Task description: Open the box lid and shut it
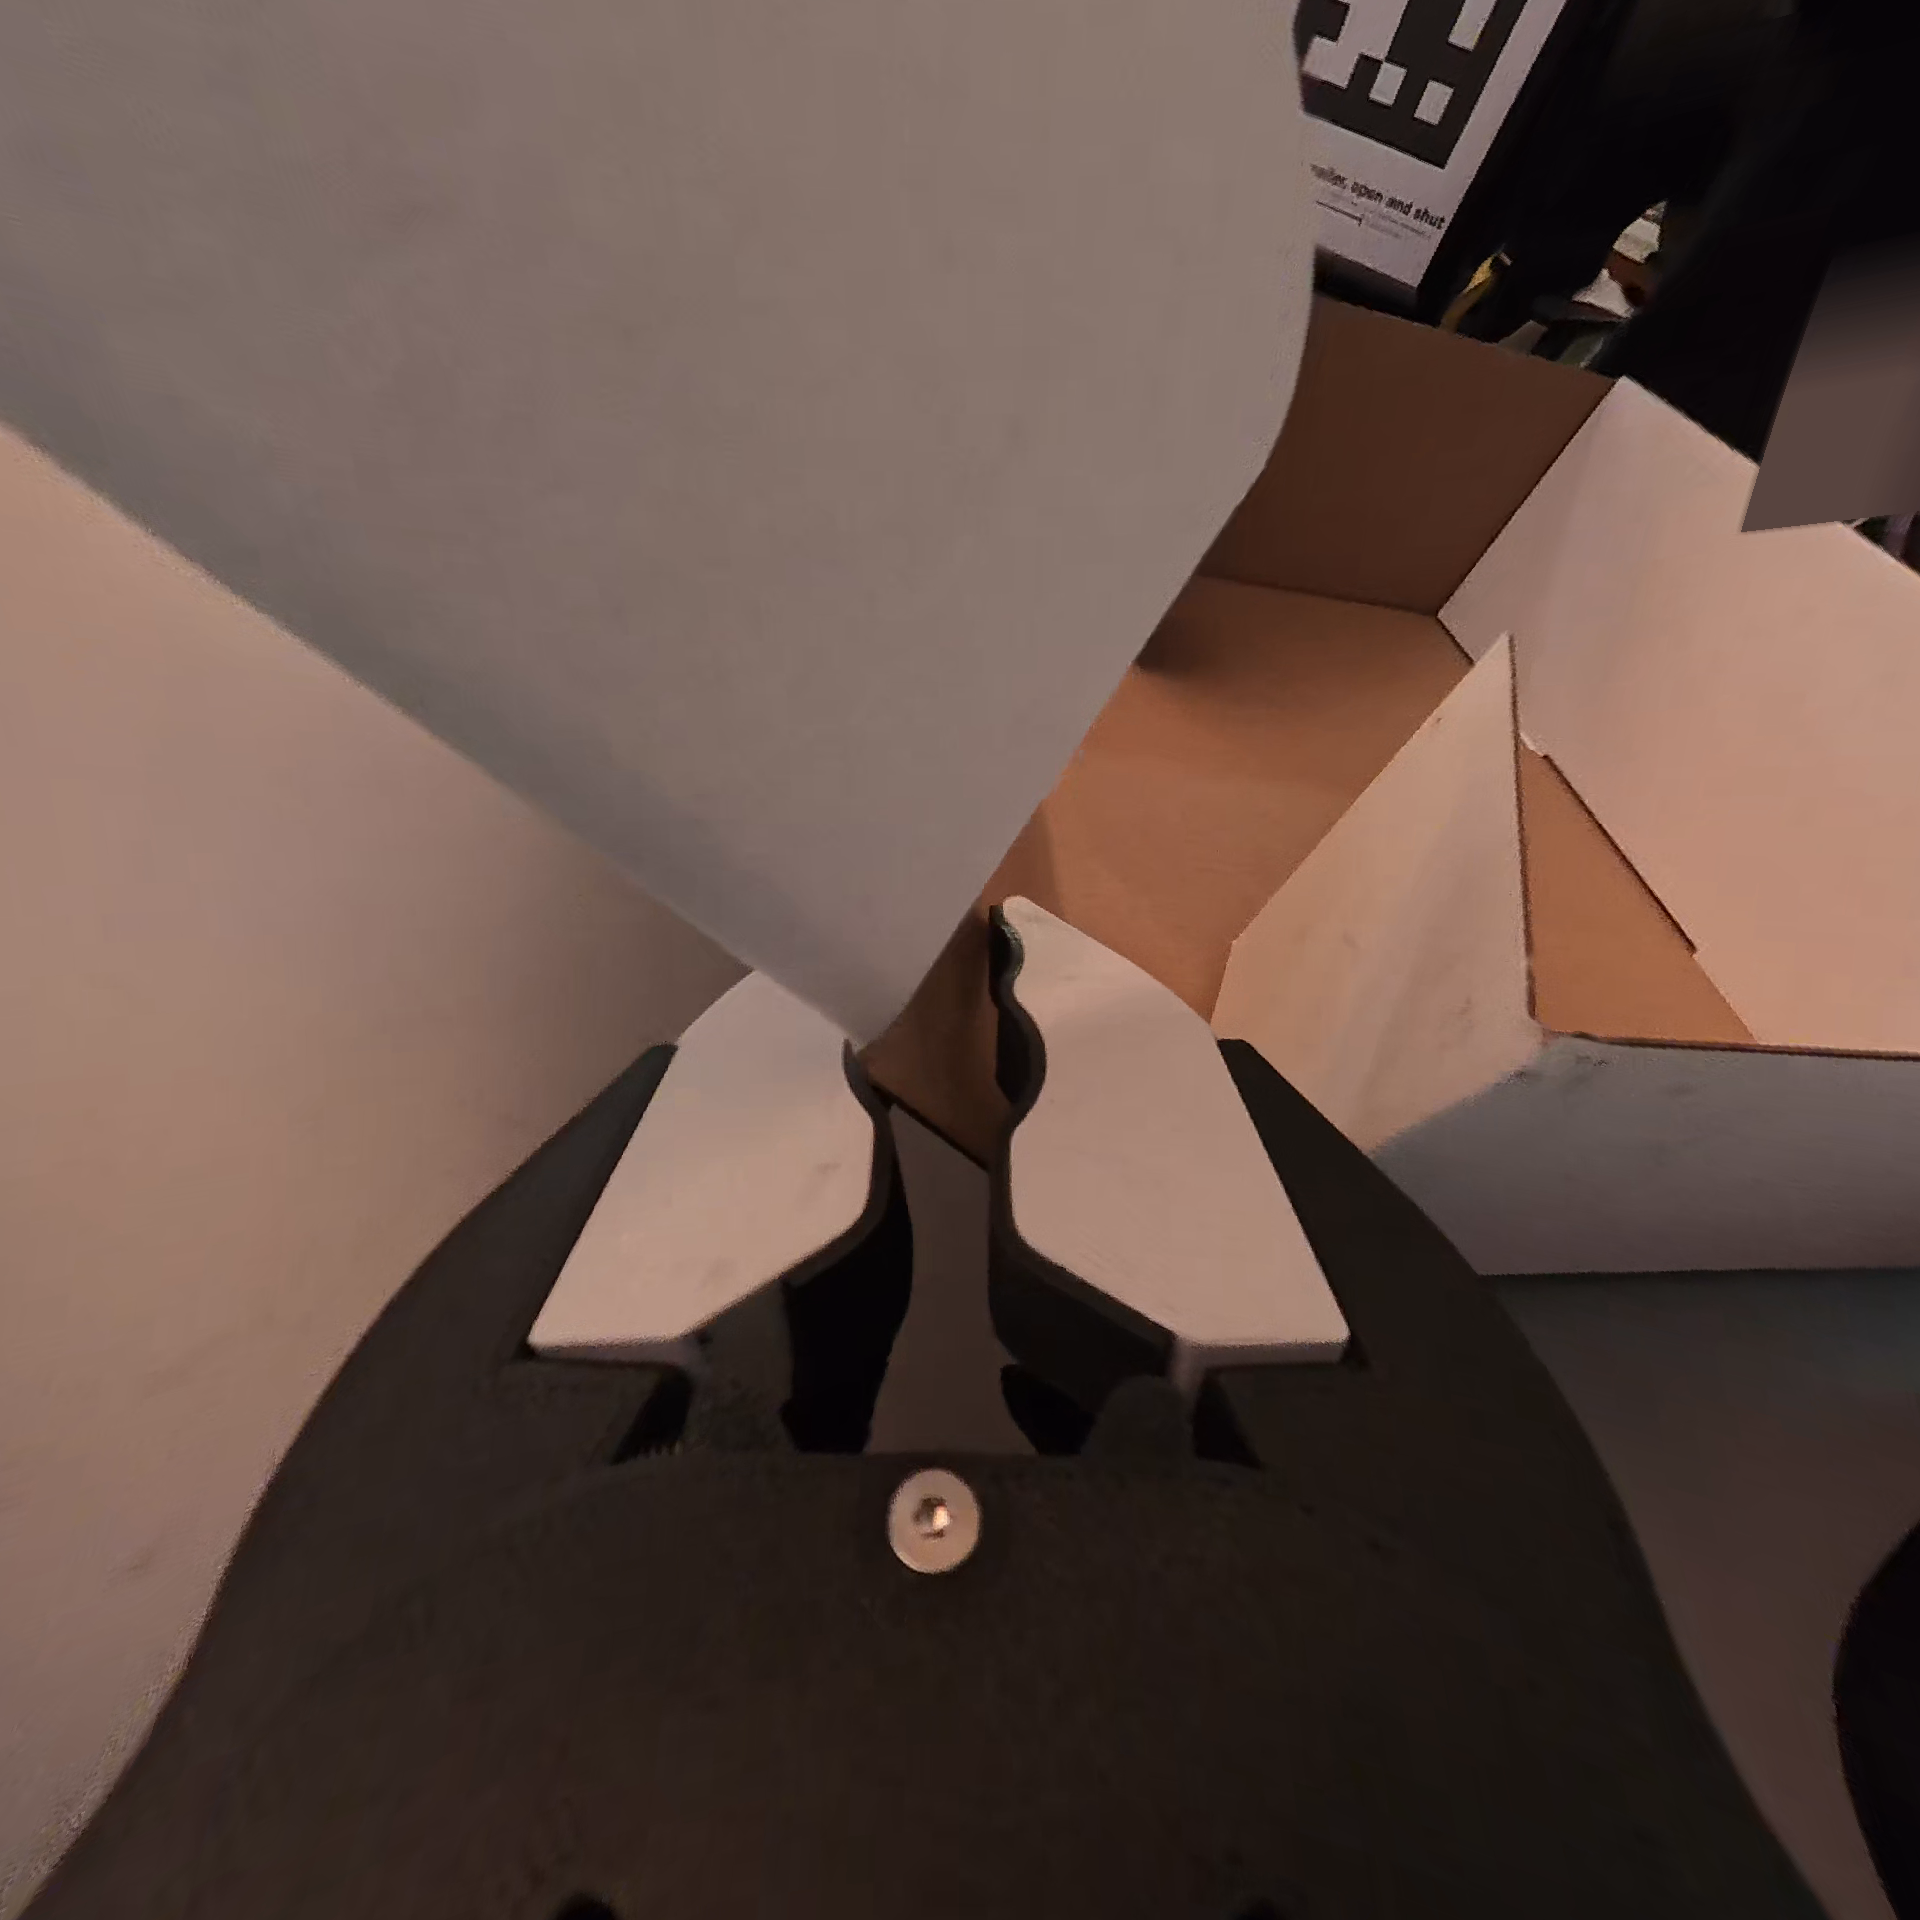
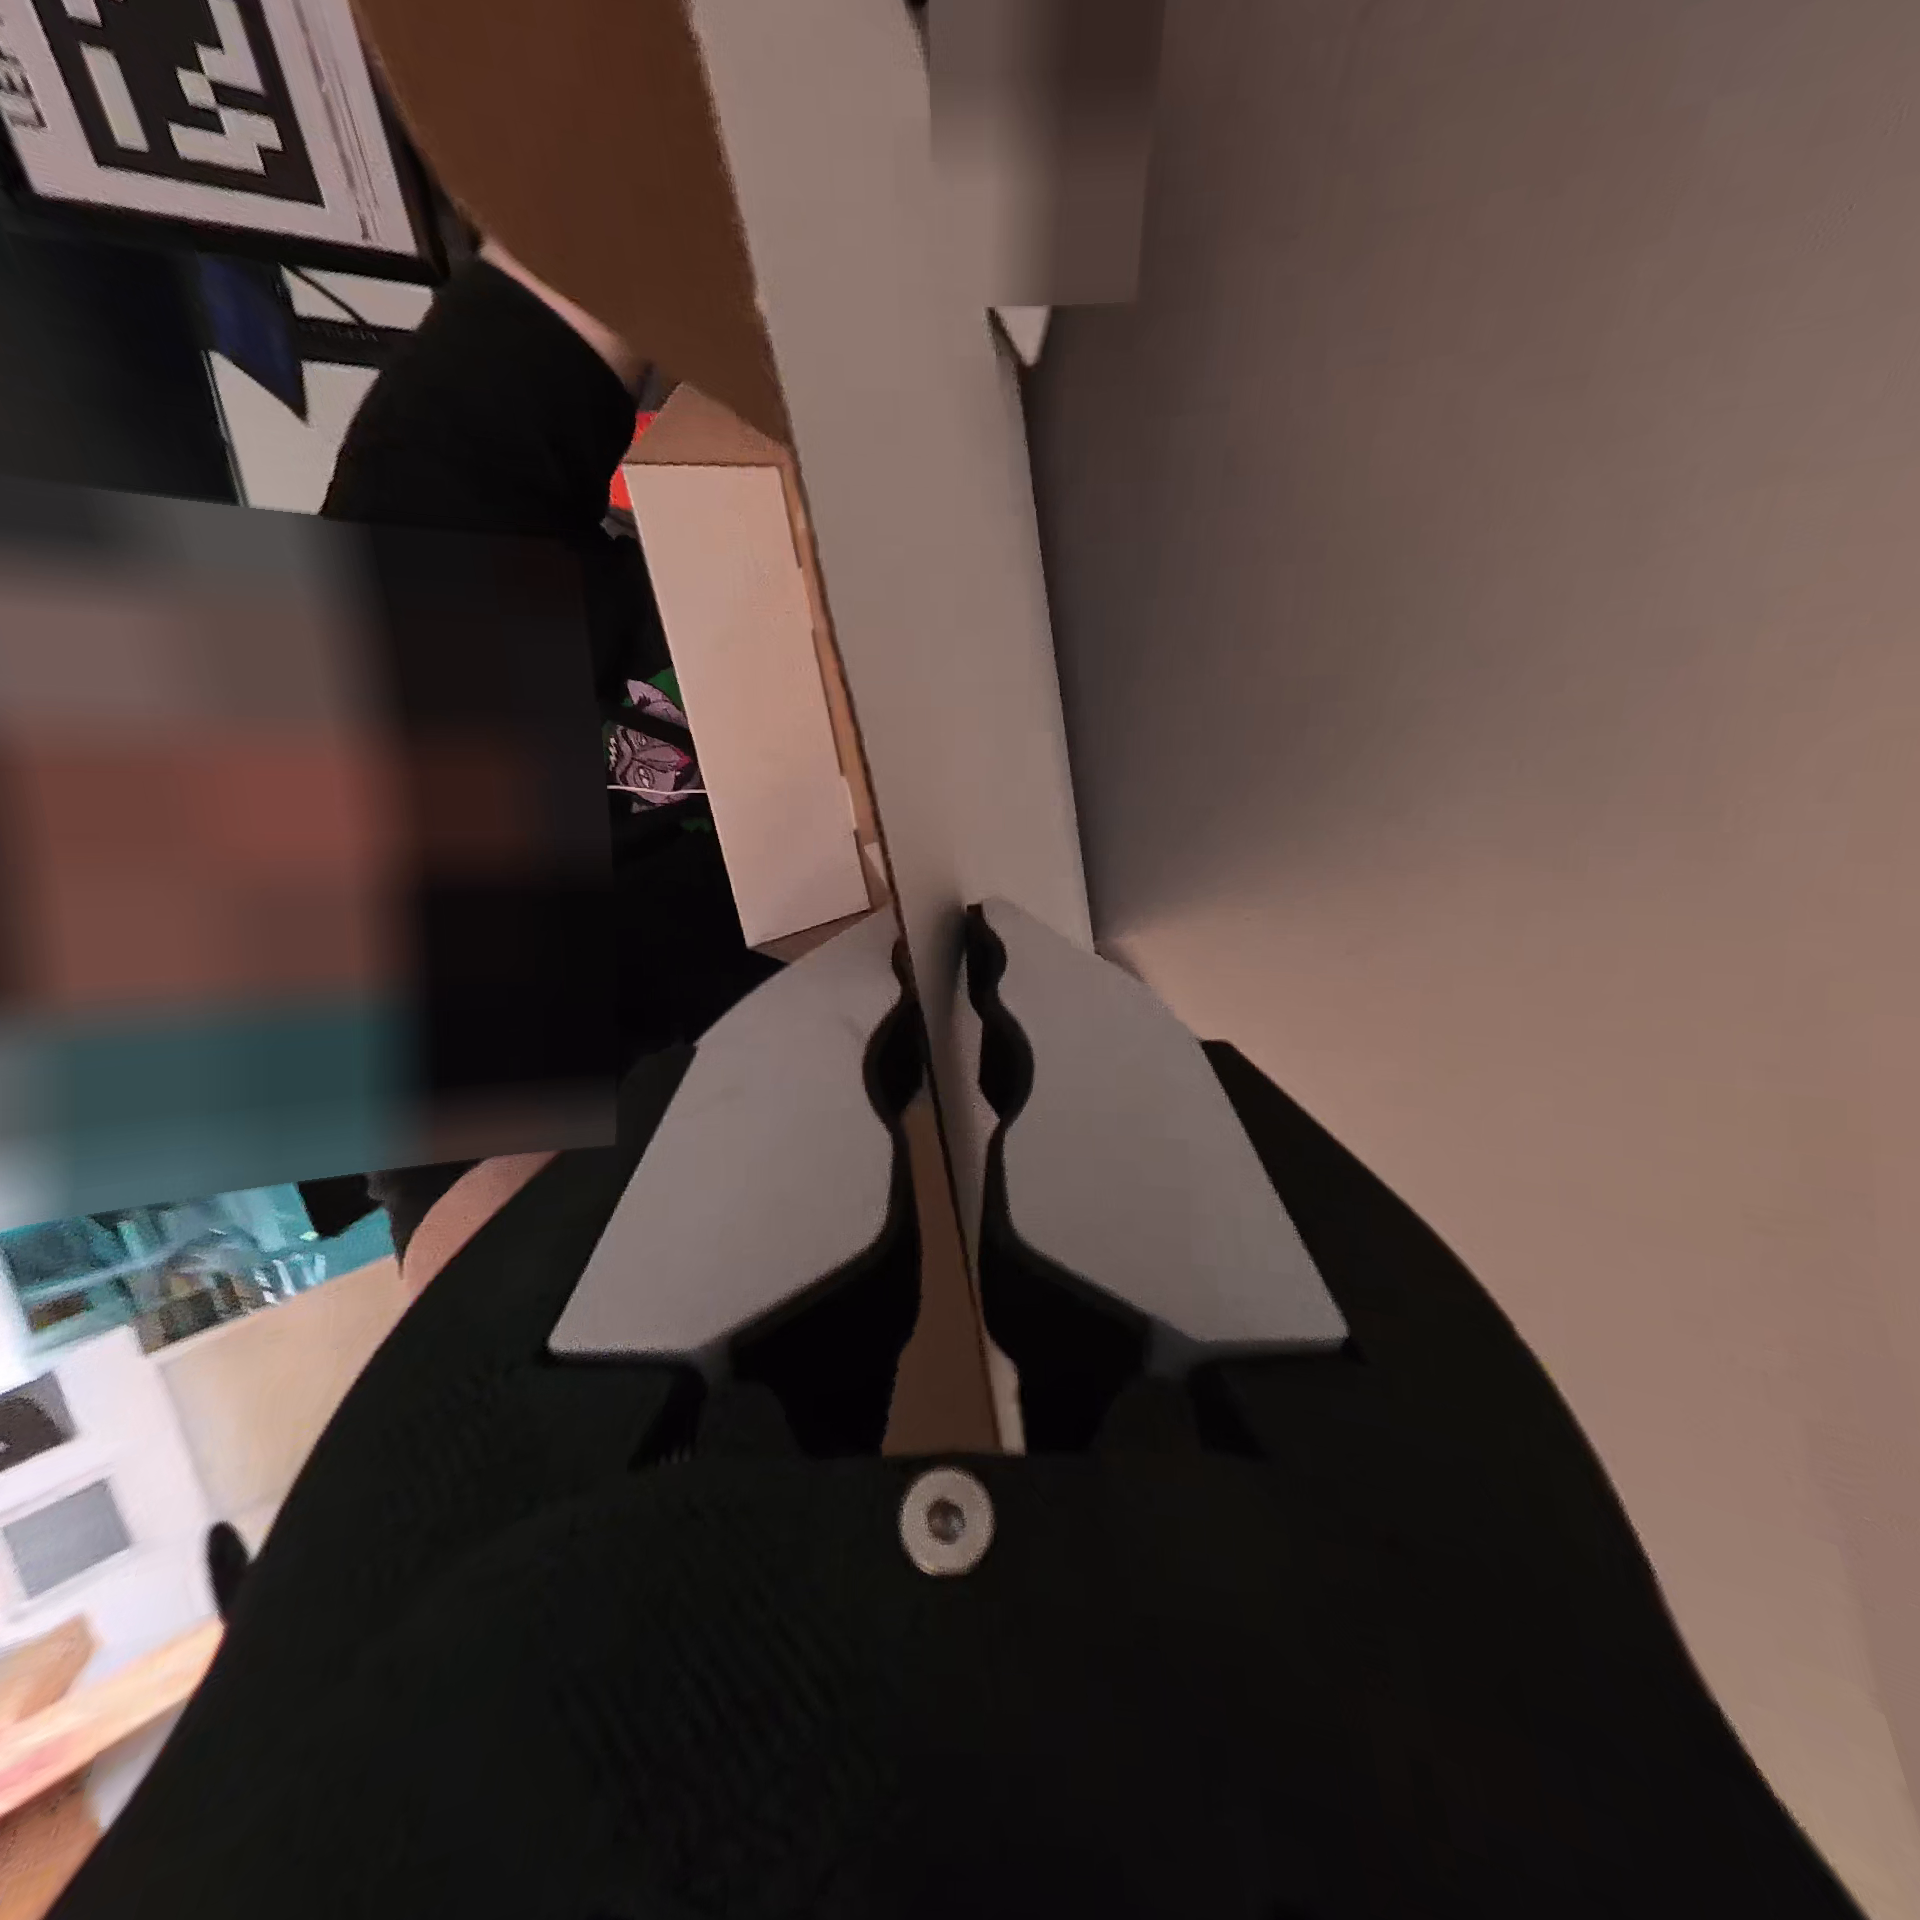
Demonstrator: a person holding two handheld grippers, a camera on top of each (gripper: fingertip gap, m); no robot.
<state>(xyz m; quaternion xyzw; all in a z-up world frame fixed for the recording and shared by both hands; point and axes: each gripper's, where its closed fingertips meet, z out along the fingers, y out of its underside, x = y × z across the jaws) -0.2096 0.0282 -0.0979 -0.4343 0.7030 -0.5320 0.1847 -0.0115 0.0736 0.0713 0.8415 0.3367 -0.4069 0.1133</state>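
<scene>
The box is white outside and brown cardboard inside [image 1: 1247, 779]. Its big white lid [image 1: 623, 468] is raised and fills the upper left of the left wrist view. My left gripper [image 1: 930, 987] sits at the lid's lower corner, which covers the left fingertip; the jaws stand narrowly apart and bare box interior shows in the gap. The box's white side walls [image 1: 1714, 675] stand to the right. In the right wrist view my right gripper [image 2: 935, 925] is shut on the lid's thin front flap [image 2: 914, 520], which runs edge-on between the fingers. The lid's white face [image 2: 1455, 623] fills the right.
A black-and-white marker sheet [image 1: 1382, 94] stands behind the box and also shows in the right wrist view [image 2: 208, 104]. A person in dark clothing [image 1: 1766, 208] is beyond the box. The box sits on a grey tabletop [image 1: 1662, 1455]. A white side flap [image 2: 748, 675] stands left of the gripped flap.
</scene>
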